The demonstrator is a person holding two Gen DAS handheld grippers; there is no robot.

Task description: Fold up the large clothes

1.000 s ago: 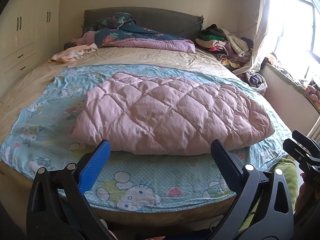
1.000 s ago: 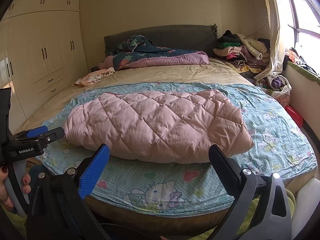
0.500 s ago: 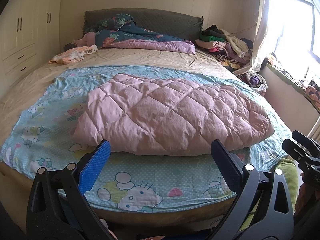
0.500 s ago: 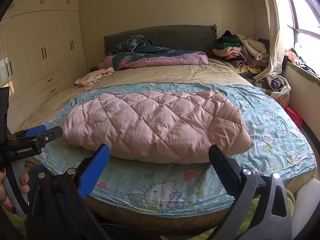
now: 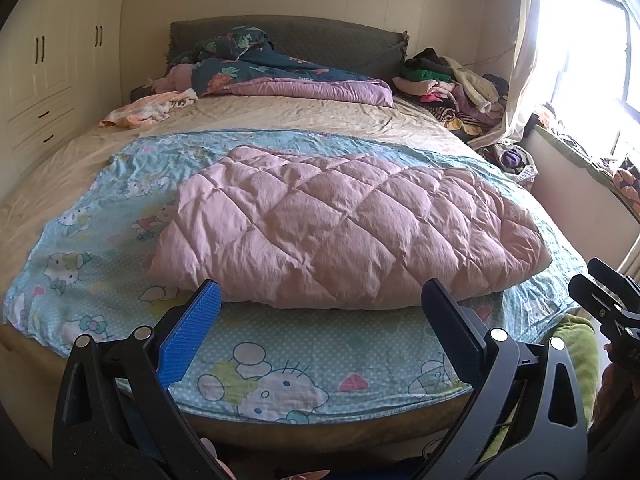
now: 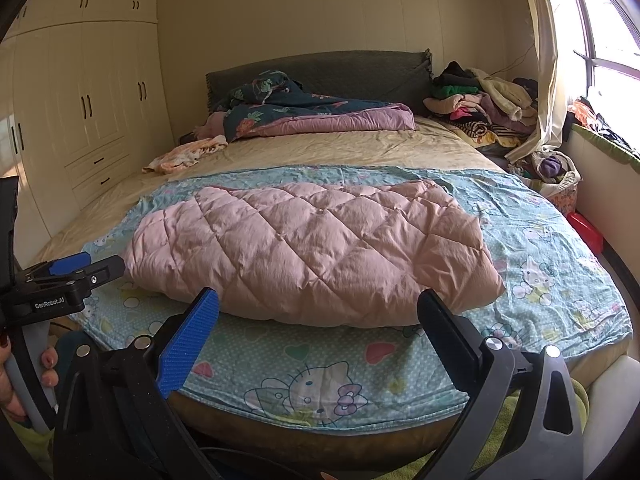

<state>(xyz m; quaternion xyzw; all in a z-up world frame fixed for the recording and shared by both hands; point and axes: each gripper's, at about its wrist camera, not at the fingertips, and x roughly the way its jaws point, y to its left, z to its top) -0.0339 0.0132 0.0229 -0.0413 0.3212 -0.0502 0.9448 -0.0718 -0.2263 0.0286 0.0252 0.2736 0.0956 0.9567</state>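
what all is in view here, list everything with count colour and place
quilted garment: 1, pink, lying folded on the cartoon sheet near the foot of the bed
cartoon sheet: 1, light blue, spread over the bed's near half
bedsheet: 1, beige, far half
duvet: 1, dark floral with purple lining, bunched at the headboard
headboard: 1, grey-green, far end
small cloth: 1, peach and white, far left of the bed
clothes pile: 1, mixed colours, far right corner
wardrobe: 1, cream, left wall
left gripper: 1, black, one blue pad, open
right gripper: 1, black, one blue pad, open
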